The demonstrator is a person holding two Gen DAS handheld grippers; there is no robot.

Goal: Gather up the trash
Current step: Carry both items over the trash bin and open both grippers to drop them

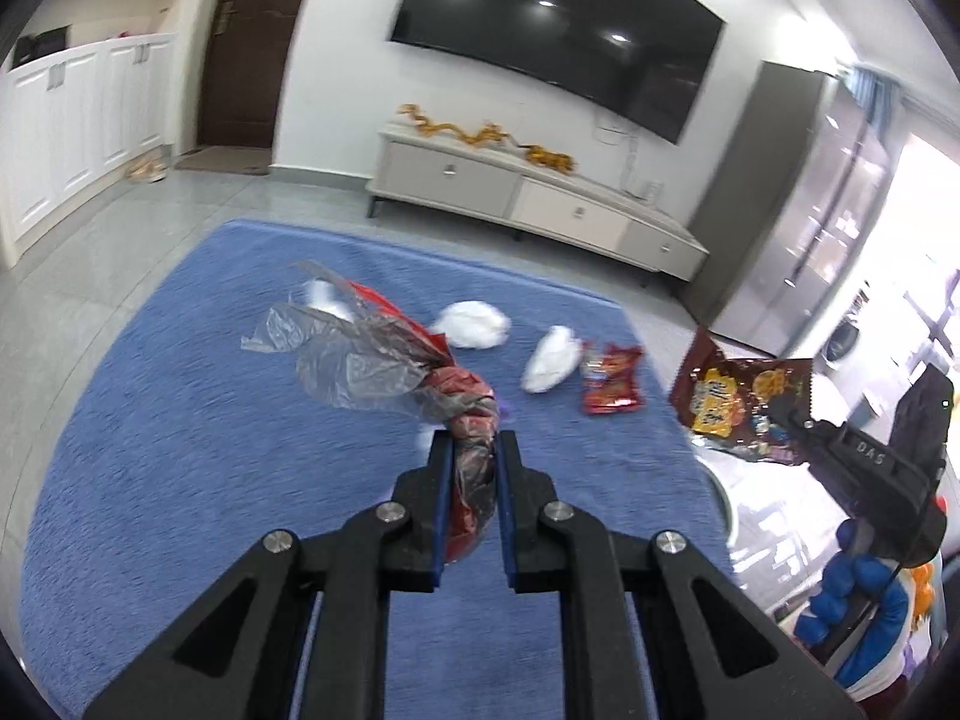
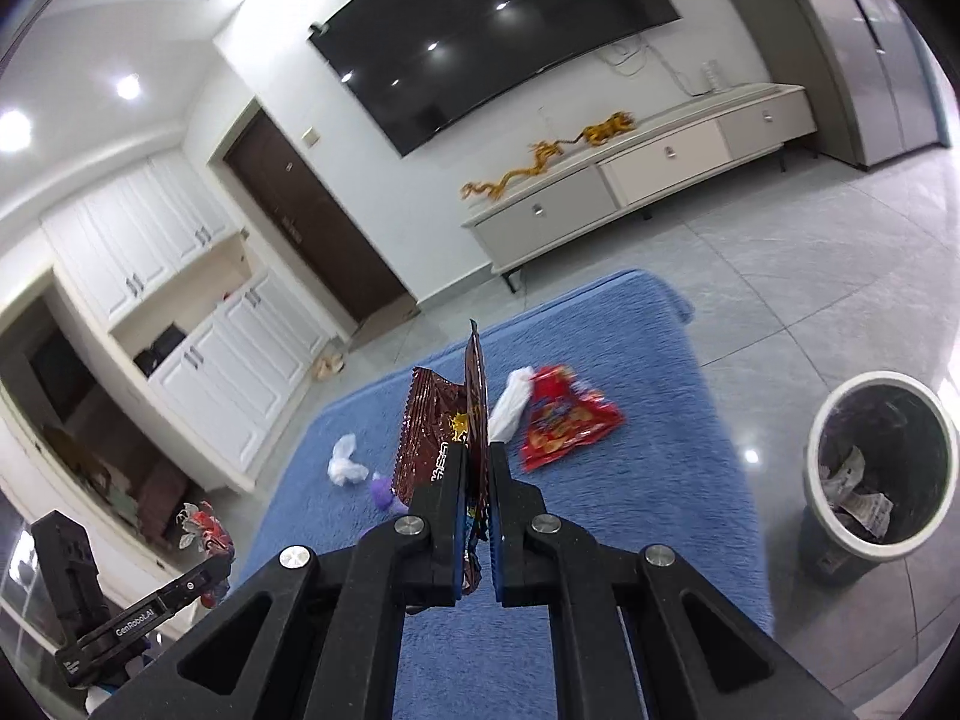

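My left gripper [image 1: 474,441] is shut on a crumpled red and clear plastic wrapper [image 1: 384,354], held above the blue rug [image 1: 180,450]. My right gripper [image 2: 477,456] is shut on a brown snack bag [image 2: 438,420], also held in the air; the bag and gripper show in the left wrist view [image 1: 738,402]. On the rug lie a red snack packet [image 2: 564,420] [image 1: 612,387], white tissue wads [image 1: 474,324] [image 1: 549,357] [image 2: 345,462] and a small purple scrap [image 2: 381,489]. A round bin [image 2: 879,462] with trash inside stands on the tiles to the right.
A low TV cabinet [image 1: 540,198] with gold dragon ornaments stands against the far wall under a wall TV [image 1: 558,30]. White cupboards [image 1: 78,114] and a dark door [image 1: 246,48] are at the left. Grey tiled floor surrounds the rug.
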